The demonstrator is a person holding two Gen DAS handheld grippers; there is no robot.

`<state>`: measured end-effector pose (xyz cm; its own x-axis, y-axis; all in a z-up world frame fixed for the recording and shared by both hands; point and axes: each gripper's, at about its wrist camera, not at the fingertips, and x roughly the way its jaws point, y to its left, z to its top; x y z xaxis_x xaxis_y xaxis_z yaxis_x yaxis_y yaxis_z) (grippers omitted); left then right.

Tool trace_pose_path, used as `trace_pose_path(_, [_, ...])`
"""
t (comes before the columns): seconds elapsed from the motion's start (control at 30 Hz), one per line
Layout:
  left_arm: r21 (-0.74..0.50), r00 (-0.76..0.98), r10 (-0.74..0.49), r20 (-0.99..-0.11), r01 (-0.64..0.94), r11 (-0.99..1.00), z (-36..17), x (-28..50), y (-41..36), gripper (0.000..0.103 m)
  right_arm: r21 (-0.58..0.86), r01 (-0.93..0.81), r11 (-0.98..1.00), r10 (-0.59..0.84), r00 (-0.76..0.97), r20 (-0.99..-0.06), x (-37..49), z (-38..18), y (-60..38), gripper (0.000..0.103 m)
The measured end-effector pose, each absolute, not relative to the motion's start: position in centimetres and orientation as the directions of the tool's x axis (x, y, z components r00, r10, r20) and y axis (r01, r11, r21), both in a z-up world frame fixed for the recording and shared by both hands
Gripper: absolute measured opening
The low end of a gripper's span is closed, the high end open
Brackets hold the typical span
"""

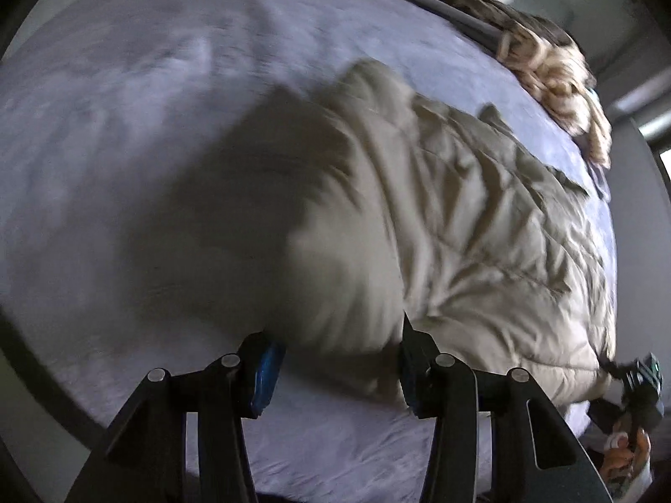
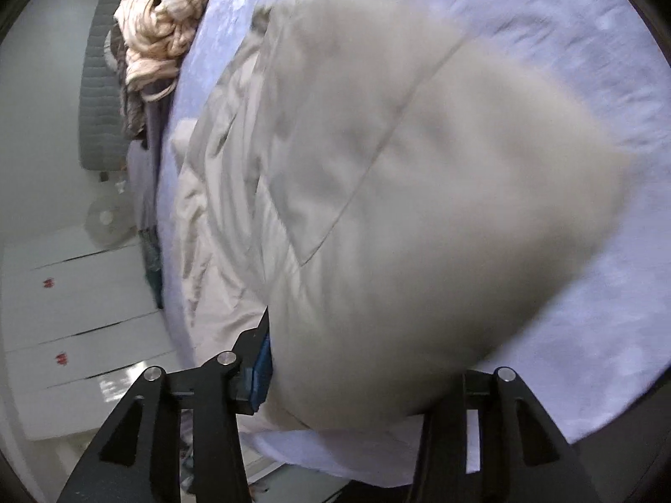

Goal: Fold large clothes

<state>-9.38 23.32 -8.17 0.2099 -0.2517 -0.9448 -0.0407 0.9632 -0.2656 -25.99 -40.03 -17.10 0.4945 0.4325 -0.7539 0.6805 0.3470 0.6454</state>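
Note:
A beige quilted jacket (image 1: 453,226) lies on a bed with a pale lilac sheet (image 1: 126,125). My left gripper (image 1: 339,373) stands with its jaws wide apart and a bulge of the jacket's edge between them. Whether the pads (image 1: 266,377) press the cloth I cannot tell. In the right wrist view the jacket (image 2: 419,209) fills the middle, blurred by motion. My right gripper (image 2: 356,377) also has its jaws wide apart around a thick fold of the jacket; its right finger is hidden behind the cloth. The right gripper also shows in the left wrist view (image 1: 641,381).
A heap of cream and brown clothes (image 1: 549,71) lies at the far edge of the bed, also in the right wrist view (image 2: 163,29). White drawers (image 2: 79,306), a small fan (image 2: 105,218) and a grey padded headboard (image 2: 100,96) stand beside the bed.

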Motion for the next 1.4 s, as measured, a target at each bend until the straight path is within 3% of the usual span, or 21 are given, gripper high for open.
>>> trace_pose_path(0.23, [-0.134,0.230,-0.107,-0.967,-0.106,0.985,-8.8,-8.8,24.9,0.049,0.565,0.788,0.243,0.323,0.484,-0.813,-29.0,-17.7,-43.1,0.049])
trace_pose_path(0.4, [-0.076,0.165,-0.060,-0.984,-0.090,0.993,-11.5,-8.3,24.0,0.050,0.484,0.806,0.339,0.245,0.421,-0.873,-29.9,-17.5,-43.8,0.049])
trace_pose_path(0.57, [-0.020,0.155,-0.010,-0.988,-0.067,0.998,-10.3,-8.3,23.4,0.050,0.420,0.832,0.363,0.186,0.377,-0.907,-30.9,-15.8,-44.8,0.052])
trace_pose_path(0.73, [-0.033,0.193,-0.031,-0.981,-0.006,0.999,-7.4,-8.9,21.6,0.050,0.472,0.742,0.477,0.200,0.431,-0.880,-31.3,-12.6,-44.6,0.052])
trace_pose_path(0.83, [-0.045,0.205,-0.049,-0.978,0.025,0.999,-6.3,-9.4,20.3,0.051,0.483,0.673,0.561,0.205,0.452,-0.868,-30.4,-10.6,-43.2,0.059])
trace_pose_path(0.87, [-0.052,0.203,-0.057,-0.978,0.030,0.998,-6.0,-9.5,19.8,0.068,0.483,0.647,0.590,0.213,0.452,-0.866,-29.8,-10.2,-42.4,0.062])
trace_pose_path(0.9, [-0.056,0.205,-0.061,-0.977,0.032,0.998,-5.7,-9.8,19.3,0.094,0.484,0.624,0.614,0.225,0.449,-0.864,-29.3,-9.9,-41.9,0.063])
trace_pose_path(0.93, [-0.052,0.229,-0.058,-0.972,0.032,0.998,-5.2,-10.2,18.8,0.100,0.486,0.598,0.637,0.243,0.442,-0.864,-28.8,-9.8,-41.2,0.064])
trace_pose_path(1.33, [-0.036,0.238,-0.066,-0.969,0.128,0.991,-2.7,-11.8,15.1,0.102,0.468,0.448,0.761,0.348,0.327,-0.879,-26.0,-10.1,-34.7,0.069])
trace_pose_path(1.4, [-0.044,0.225,-0.076,-0.971,0.142,0.989,-2.9,-11.0,15.2,0.102,0.466,0.432,0.772,0.341,0.338,-0.877,-25.5,-9.7,-33.9,0.082])
